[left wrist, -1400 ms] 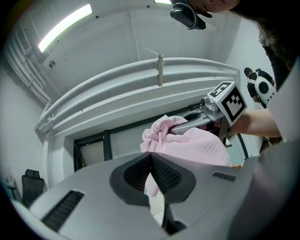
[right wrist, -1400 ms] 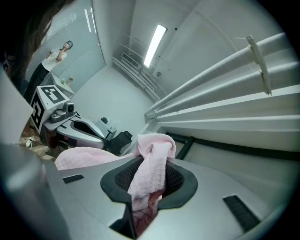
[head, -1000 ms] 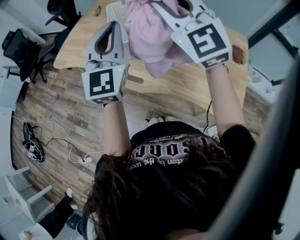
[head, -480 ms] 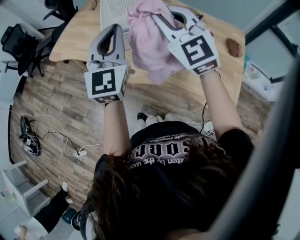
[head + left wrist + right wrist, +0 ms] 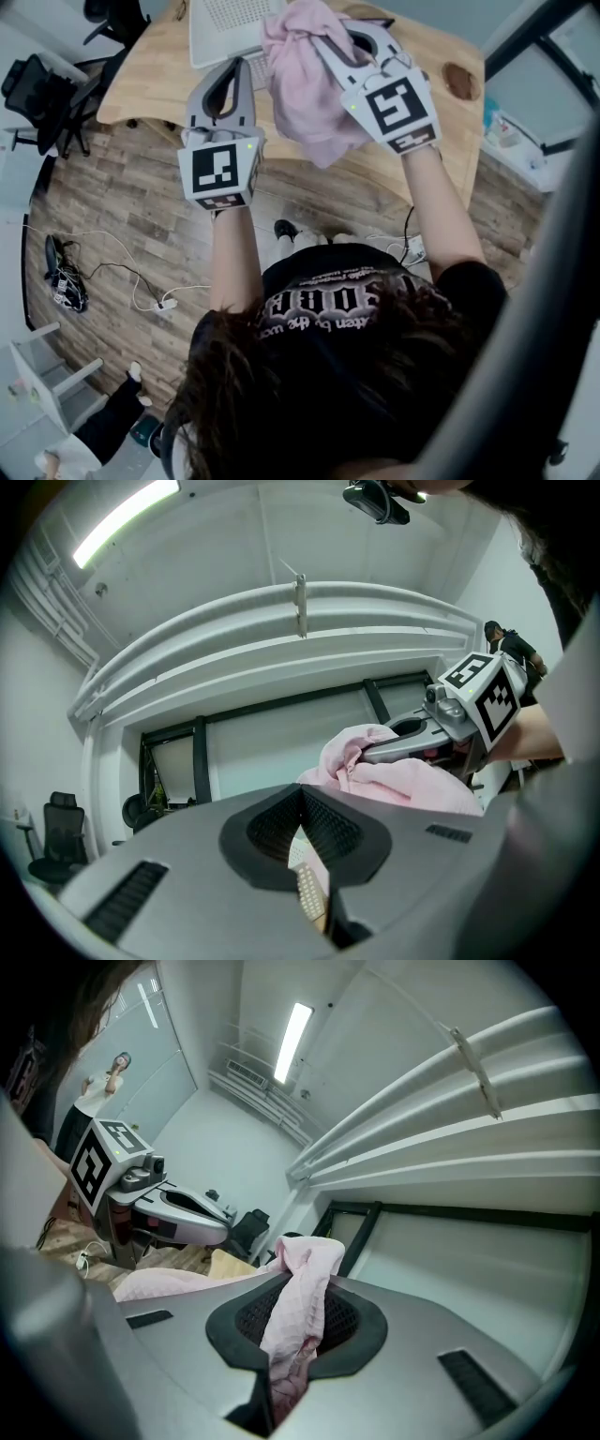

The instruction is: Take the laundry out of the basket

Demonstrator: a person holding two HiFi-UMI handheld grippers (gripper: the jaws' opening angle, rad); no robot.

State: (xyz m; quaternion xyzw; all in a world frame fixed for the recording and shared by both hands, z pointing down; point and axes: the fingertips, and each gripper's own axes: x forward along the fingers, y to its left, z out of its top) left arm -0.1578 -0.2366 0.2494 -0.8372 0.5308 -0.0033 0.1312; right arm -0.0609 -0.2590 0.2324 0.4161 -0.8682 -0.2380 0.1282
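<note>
A pink cloth (image 5: 305, 89) hangs bunched above the wooden table (image 5: 150, 89), and my right gripper (image 5: 330, 39) is shut on its upper fold. In the right gripper view the cloth (image 5: 298, 1307) is pinched between the jaws of that gripper (image 5: 300, 1283) and spills over them. My left gripper (image 5: 234, 67) hovers just left of the cloth, shut, with nothing in it. In the left gripper view its jaws (image 5: 302, 791) meet at the tips, with the pink cloth (image 5: 403, 782) and the right gripper (image 5: 422, 738) beyond. The white perforated basket (image 5: 225, 23) stands at the table's far edge.
Black office chairs (image 5: 37, 89) stand left of the table. A tangle of cables (image 5: 61, 277) and a white cord lie on the wood-plank floor. A round brown mark (image 5: 459, 80) sits on the table's right end. A dark frame post (image 5: 562, 244) crosses the right side.
My left gripper has drawn a little closer to the hanging cloth. The right gripper keeps the pink cloth raised in about the same place.
</note>
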